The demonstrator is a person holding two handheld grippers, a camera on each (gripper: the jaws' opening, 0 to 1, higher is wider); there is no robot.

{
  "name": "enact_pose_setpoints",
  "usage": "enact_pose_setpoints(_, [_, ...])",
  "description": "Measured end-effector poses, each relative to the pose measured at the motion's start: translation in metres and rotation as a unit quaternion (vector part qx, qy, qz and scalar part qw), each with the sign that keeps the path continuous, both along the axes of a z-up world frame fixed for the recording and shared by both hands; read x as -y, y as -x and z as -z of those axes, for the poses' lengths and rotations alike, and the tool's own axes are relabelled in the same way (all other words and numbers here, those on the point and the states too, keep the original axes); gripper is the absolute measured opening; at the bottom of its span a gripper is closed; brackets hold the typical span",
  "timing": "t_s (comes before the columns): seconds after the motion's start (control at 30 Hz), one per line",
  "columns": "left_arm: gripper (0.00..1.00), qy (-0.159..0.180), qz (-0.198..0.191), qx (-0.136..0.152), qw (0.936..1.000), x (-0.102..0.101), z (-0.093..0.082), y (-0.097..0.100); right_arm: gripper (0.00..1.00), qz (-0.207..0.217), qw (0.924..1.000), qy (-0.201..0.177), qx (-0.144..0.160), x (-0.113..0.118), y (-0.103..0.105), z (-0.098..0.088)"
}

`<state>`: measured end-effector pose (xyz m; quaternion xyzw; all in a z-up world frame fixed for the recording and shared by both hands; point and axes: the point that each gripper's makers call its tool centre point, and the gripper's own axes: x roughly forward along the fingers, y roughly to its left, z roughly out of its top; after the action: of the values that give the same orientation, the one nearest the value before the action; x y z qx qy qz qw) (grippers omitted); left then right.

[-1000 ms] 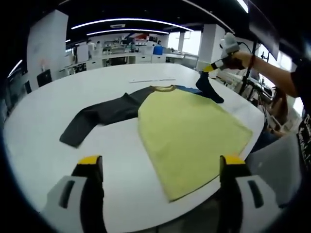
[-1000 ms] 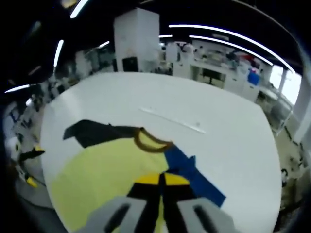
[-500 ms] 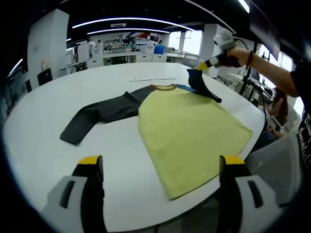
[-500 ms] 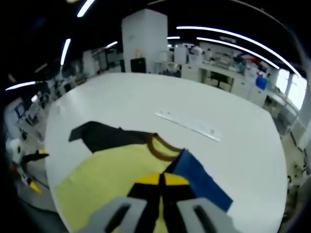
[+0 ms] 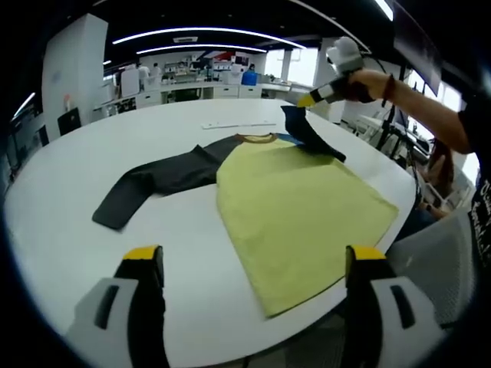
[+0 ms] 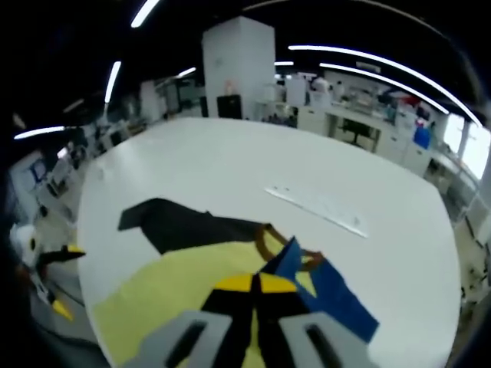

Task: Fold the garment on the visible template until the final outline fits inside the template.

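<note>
On a wide white table point(image 5: 69, 199), a shirt point(image 5: 307, 211) is lying flat, its yellow body spreading toward the near edge and one dark sleeve point(image 5: 157, 180) stretching out to the side. Laying it flat this way is probably giving a clean start for folding. Blue fabric point(image 6: 326, 295) is showing beside the collar point(image 6: 268, 249) in the right gripper view; whether it is the template or part of the shirt cannot be told. A pale strip point(image 6: 322, 208) is lying on the table beyond the collar, well apart from the shirt.

The other sleeve point(image 5: 311, 134) is being lifted clear of the table and carried over the yellow body, a hold that suits folding it inward. The right gripper point(image 5: 307, 100), seen in the left gripper view in the person's hand point(image 5: 367, 84), is pinching this sleeve at its upper end. In its own view the right gripper point(image 6: 255, 285) is showing its yellow tips pressed together, with dark cloth between the jaws.

The left gripper point(image 5: 257, 257) is hovering above the near table edge with jaws spread wide and nothing between them, apparently waiting.

The template outline is not appearing clearly. The shirt's hem is running close to the table edge. Background benches are too blurred to read.
</note>
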<state>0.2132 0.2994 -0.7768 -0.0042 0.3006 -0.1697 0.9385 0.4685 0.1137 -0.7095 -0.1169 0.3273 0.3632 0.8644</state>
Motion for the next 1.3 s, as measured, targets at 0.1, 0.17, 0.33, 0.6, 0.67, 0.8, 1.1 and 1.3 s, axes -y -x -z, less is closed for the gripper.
enact_pose_setpoints(0.1, [0.96,0.001,0.0,0.0,1.0,0.0,0.0,0.0,0.0,-0.008,1.0,0.0,0.003,-0.009,-0.001,-0.002])
enact_pose_setpoints(0.17, [0.96,0.0,-0.001,-0.001,1.0,0.0,0.001,0.001,0.0,-0.013,0.9999,-0.001,0.007,-0.015,0.003,-0.004])
enact_pose_setpoints(0.33, [0.95,0.001,-0.002,-0.002,1.0,-0.002,0.002,0.002,0.0,-0.022,0.9997,-0.011,0.007,-0.03,0.004,-0.006])
enact_pose_setpoints(0.6, [0.95,0.0,-0.005,-0.005,1.0,-0.003,0.003,0.002,0.0,-0.046,0.9988,-0.01,0.01,-0.05,0.015,-0.008])
enact_pose_setpoints(0.67, [0.95,-0.001,-0.005,-0.006,1.0,-0.002,0.003,0.002,0.0,-0.051,0.9986,-0.009,0.011,-0.055,0.015,-0.008])
enact_pose_setpoints(0.8, [0.95,-0.001,-0.001,-0.007,1.0,0.003,0.002,0.002,0.0,-0.057,0.9982,-0.014,0.008,-0.063,0.02,-0.008])
enact_pose_setpoints(1.1, [0.94,0.001,-0.002,-0.006,1.0,0.011,-0.002,0.002,0.0,-0.076,0.9969,-0.021,0.002,-0.083,0.027,-0.005])
enact_pose_setpoints(1.3, [0.94,0.0,-0.002,-0.011,0.9999,0.013,-0.001,0.004,0.0,-0.088,0.9959,-0.02,-0.006,-0.095,0.035,0.002])
